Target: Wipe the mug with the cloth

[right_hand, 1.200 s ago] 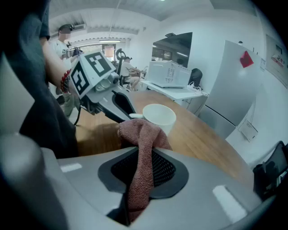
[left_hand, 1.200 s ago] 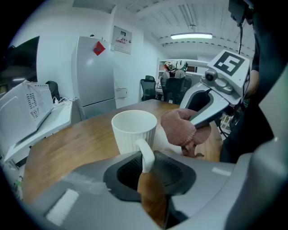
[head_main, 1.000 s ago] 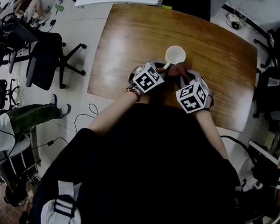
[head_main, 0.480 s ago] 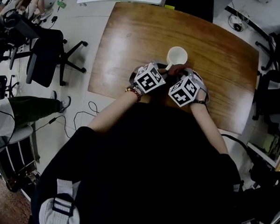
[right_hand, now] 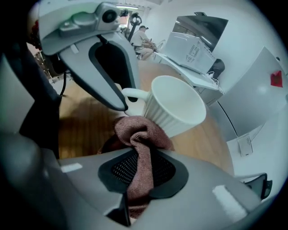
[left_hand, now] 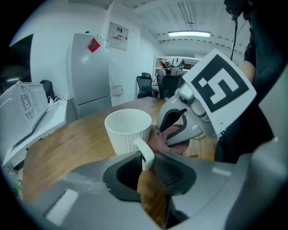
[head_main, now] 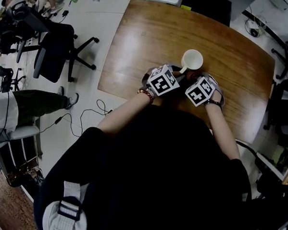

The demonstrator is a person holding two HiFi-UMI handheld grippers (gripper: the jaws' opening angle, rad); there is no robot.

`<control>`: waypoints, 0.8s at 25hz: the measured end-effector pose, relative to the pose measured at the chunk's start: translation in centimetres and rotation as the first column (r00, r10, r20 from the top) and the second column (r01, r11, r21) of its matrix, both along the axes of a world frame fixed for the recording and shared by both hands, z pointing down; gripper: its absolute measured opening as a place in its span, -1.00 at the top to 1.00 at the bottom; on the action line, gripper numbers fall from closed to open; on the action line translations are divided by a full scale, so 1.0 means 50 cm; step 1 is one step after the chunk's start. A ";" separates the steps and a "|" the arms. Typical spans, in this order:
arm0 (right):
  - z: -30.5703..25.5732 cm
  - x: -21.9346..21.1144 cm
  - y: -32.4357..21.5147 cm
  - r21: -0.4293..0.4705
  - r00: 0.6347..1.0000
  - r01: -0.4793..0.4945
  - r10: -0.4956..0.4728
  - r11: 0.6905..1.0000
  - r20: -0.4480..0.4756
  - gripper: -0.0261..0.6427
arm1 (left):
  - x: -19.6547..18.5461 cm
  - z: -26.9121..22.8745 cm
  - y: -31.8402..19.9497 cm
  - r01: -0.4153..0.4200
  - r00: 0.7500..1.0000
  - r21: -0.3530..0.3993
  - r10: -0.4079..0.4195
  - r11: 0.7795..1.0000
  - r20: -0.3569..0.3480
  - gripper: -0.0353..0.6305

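Observation:
A white ribbed mug (head_main: 192,59) stands upright on the wooden table (head_main: 148,35). My left gripper (head_main: 177,73) comes at it from the left. In the left gripper view the mug's handle (left_hand: 145,152) sits pinched between the jaws of the left gripper (left_hand: 145,164), with the mug (left_hand: 128,130) just beyond. My right gripper (right_hand: 141,168) is shut on a reddish-brown cloth (right_hand: 139,139). The bunched end of the cloth presses against the mug's (right_hand: 173,105) side, below the handle. From the head view the right gripper (head_main: 194,77) is close beside the mug and the cloth is mostly hidden.
The table's near edge runs just under my hands. A black office chair (head_main: 53,49) stands on the floor to the left, and a seated person's legs (head_main: 34,104) with cables are nearby. More chairs and clutter line the right side (head_main: 282,85).
My right gripper has moved in toward the mug with the cloth. The left gripper has kept its place at the handle. The head camera has shifted a little.

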State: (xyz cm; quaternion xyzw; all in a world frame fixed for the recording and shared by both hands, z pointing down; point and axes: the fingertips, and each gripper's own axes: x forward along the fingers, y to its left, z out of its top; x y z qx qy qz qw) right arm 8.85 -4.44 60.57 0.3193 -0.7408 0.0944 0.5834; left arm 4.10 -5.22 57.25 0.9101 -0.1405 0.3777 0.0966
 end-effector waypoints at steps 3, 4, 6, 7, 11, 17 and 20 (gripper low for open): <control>-0.042 0.008 -0.008 0.034 0.998 -0.033 0.031 0.999 0.051 0.74 | -0.007 0.000 -0.002 0.002 1.000 0.001 -0.002 1.000 0.001 0.63; -0.059 0.018 -0.010 0.048 0.997 -0.052 0.048 0.998 0.064 0.74 | -0.007 0.000 -0.002 0.005 1.000 0.000 -0.005 1.000 0.002 0.63; -0.095 0.039 -0.016 0.077 0.994 -0.087 0.081 0.993 0.080 0.74 | -0.007 0.002 -0.001 0.010 1.000 -0.006 -0.010 1.000 0.003 0.63; -0.111 0.046 -0.020 0.093 0.992 -0.095 0.087 0.991 0.087 0.74 | -0.008 0.002 0.000 0.013 1.000 -0.009 -0.013 1.000 0.004 0.63; -0.148 0.056 -0.038 0.141 0.993 -0.083 0.071 0.986 0.090 0.74 | -0.021 0.000 -0.005 0.028 1.000 -0.015 -0.028 0.999 0.008 0.64; -0.101 0.049 -0.051 0.133 0.999 -0.005 0.000 0.991 0.038 0.73 | -0.049 -0.002 -0.023 0.100 0.995 -0.026 -0.100 0.995 0.000 0.67; -0.057 0.039 -0.052 0.104 0.999 0.029 -0.030 0.994 0.014 0.73 | -0.056 -0.002 -0.031 0.113 0.994 -0.014 -0.113 0.993 0.007 0.67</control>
